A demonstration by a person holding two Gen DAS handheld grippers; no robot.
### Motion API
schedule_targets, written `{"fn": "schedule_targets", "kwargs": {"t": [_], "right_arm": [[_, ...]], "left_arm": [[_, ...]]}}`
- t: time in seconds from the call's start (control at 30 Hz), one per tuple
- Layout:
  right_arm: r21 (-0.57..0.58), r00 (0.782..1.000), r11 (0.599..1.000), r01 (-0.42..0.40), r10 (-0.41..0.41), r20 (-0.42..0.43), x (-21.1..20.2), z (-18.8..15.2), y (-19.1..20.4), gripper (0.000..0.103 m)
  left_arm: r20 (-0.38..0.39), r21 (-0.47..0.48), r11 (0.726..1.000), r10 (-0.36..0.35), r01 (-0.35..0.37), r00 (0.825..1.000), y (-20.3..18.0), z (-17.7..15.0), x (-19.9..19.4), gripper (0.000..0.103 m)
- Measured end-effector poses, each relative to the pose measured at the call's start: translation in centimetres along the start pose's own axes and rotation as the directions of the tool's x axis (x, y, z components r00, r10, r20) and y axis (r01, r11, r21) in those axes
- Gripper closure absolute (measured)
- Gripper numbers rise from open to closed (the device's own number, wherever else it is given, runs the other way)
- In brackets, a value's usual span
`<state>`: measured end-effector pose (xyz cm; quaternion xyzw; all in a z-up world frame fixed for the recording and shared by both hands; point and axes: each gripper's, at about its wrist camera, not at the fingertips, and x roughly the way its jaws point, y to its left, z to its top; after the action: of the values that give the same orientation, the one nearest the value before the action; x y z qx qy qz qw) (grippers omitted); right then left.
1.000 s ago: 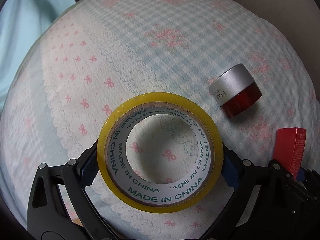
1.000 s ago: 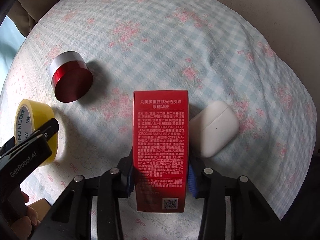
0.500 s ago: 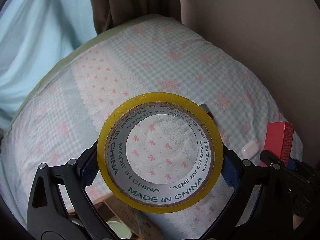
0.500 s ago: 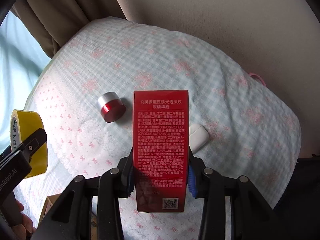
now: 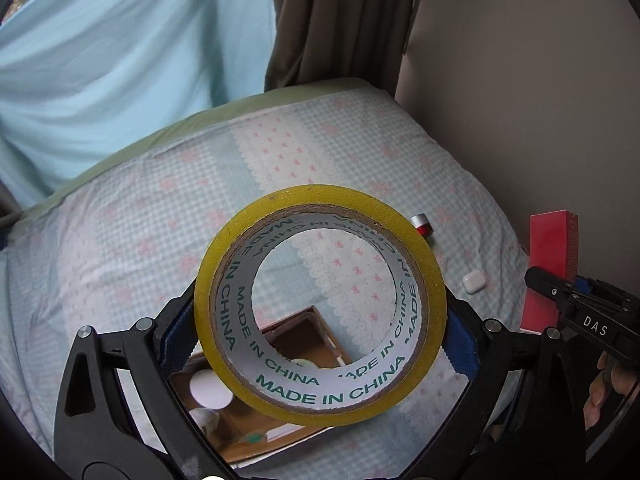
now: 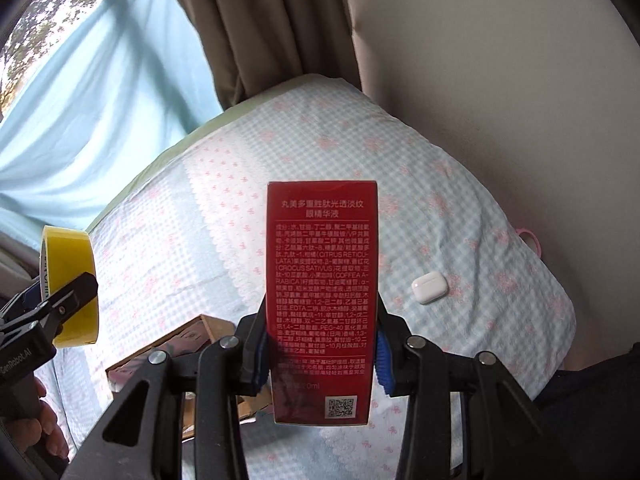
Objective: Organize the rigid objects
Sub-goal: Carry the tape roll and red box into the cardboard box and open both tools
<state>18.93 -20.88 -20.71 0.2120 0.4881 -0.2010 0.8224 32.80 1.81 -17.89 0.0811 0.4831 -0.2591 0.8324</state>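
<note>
My left gripper (image 5: 320, 332) is shut on a yellow tape roll (image 5: 218, 280), held high above the bed; the roll also shows in the right wrist view (image 6: 74, 280). My right gripper (image 6: 322, 356) is shut on a tall red carton (image 6: 322, 280) with white print, also seen in the left wrist view (image 5: 550, 256). A small red jar with a silver lid (image 5: 422, 225) and a white earbud case (image 5: 473, 281) lie on the checked bedspread (image 5: 140, 240); the case also shows in the right wrist view (image 6: 429, 287). An open cardboard box (image 5: 304, 330) sits below the tape roll.
The box (image 6: 184, 336) holds several small items, among them a white round lid (image 5: 210, 390). A beige wall (image 6: 480, 100) bounds the bed on the right, brown and pale blue curtains (image 6: 100, 100) behind. A pink ring (image 6: 530, 238) lies at the bed's right edge.
Both grippers have risen well above the bed with their loads. The jar and earbud case look much smaller, and the cardboard box has come into view below.
</note>
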Motion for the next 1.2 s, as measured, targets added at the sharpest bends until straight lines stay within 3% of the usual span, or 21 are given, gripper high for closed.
{"fn": "schedule_targets", "kwargs": {"t": [0.2,0.4,0.6,0.77,0.93,1.2], "right_arm": [[-0.037,0.997,0.997,-0.071,0.071,-0.008,-1.8,-2.8,6.4,0.065],[-0.089,0.983,0.981,-0.175,0.169,-0.071,-0.6,-5.7,12.2,0.065],[-0.209,0.961,0.944,-0.256,0.224,-0.163,2.4,-8.0,15.7,0.065],[-0.268,0.933,0.917,-0.296,0.217,-0.288,6.2,-9.8,16.7,0.065],[-0.29,0.91,0.913,-0.287,0.166,-0.38,9.9,-10.9,16.9,0.065],[-0.344,0.867,0.897,-0.277,0.079,-0.492,15.5,-11.3,17.3,0.065]], "left_arm": [[0.02,-0.075,0.997,0.033,-0.031,0.999,7.2,-3.9,-4.6,0.005],[0.017,-0.158,0.983,0.094,-0.09,0.995,11.7,-8.4,-7.2,0.005],[-0.034,-0.257,0.959,0.111,-0.116,0.993,12.7,-12.8,-5.5,0.005],[-0.13,-0.301,0.945,0.096,-0.132,0.987,12.4,-15.8,-1.6,0.005],[-0.259,-0.257,0.955,0.077,-0.146,0.963,11.7,-17.3,3.1,0.005],[-0.46,-0.225,0.963,0.031,-0.151,0.888,11.0,-17.8,11.3,0.005]]}}
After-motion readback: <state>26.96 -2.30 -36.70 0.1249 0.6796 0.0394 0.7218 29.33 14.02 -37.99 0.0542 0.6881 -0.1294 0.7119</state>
